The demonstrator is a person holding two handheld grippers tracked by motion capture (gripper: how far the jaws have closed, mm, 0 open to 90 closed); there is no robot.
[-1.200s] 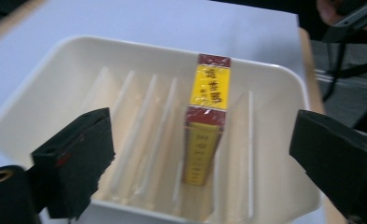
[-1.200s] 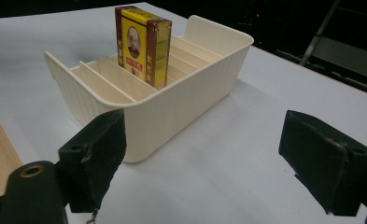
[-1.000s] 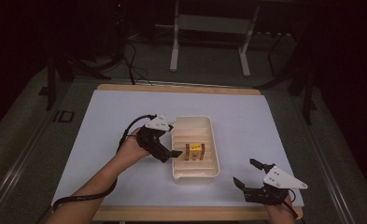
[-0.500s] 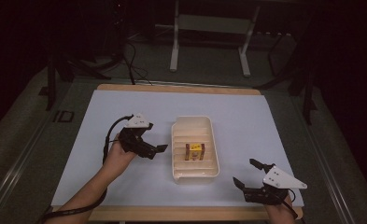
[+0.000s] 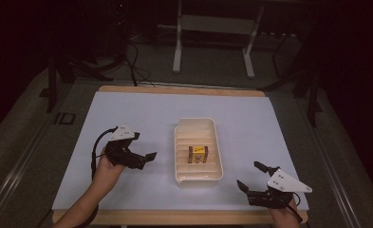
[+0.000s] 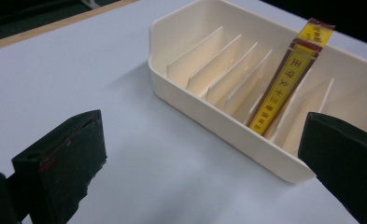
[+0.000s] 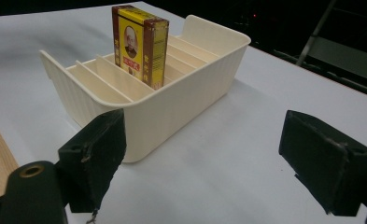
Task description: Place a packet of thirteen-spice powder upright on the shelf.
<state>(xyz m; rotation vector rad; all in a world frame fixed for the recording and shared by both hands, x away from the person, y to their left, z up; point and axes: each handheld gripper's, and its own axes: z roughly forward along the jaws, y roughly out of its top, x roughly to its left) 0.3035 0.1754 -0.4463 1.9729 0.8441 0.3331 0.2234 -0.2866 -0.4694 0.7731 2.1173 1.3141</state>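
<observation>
Yellow box (image 5: 198, 154) stands in slotted tray (image 5: 184, 175), between both gaping, empty tongs (image 5: 148, 157) (image 5: 253, 176).

Both grippers' jaws wide apart, empty.

Table (image 5: 127, 109) brightly lit from above — surroundings dark; gripper views soft, slightly blurred.

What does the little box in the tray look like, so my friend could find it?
Look at the cream tray with thin dividers, in the middle of the pale blue table. Standing on edge in one slot toward its near end is a small flat box. It is the only colourful thing there: yellow with dark red borders and a small portrait on its face, poking up above the tray's rim.
</observation>
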